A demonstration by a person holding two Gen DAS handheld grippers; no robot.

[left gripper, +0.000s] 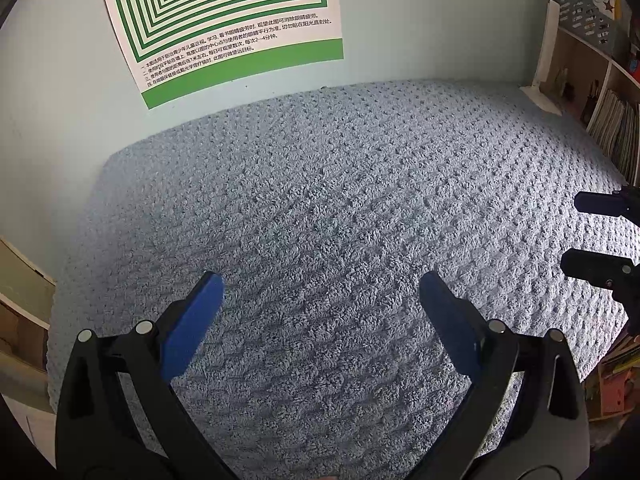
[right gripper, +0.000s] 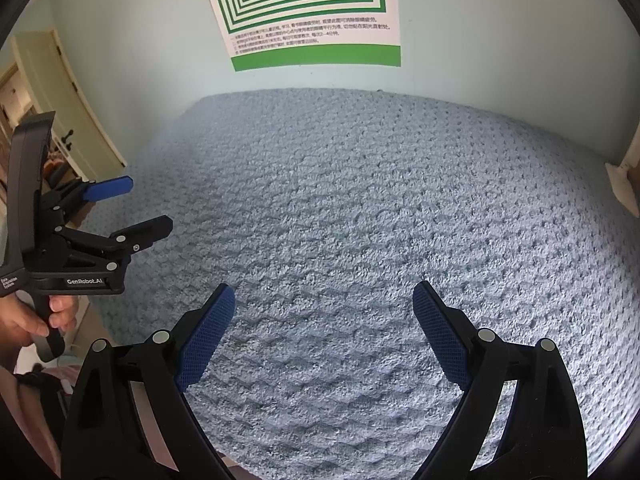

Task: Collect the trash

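Nearest, the left gripper (left gripper: 320, 320) hovers over the blue-grey textured cloth (left gripper: 340, 208) with its fingers spread wide and nothing between them. The right gripper (right gripper: 324, 332) stands likewise, jaws parted and empty. At the left of the right wrist view, a hand (right gripper: 32, 320) holds the left tool's handle. Farther off, the cloth runs bare to the wall, where a green-striped poster (left gripper: 224, 20) hangs; a bookshelf (left gripper: 600, 92) stands far right. No trash shows in either view. Judgement: the step is searching; the next move calls for turning the cameras elsewhere.
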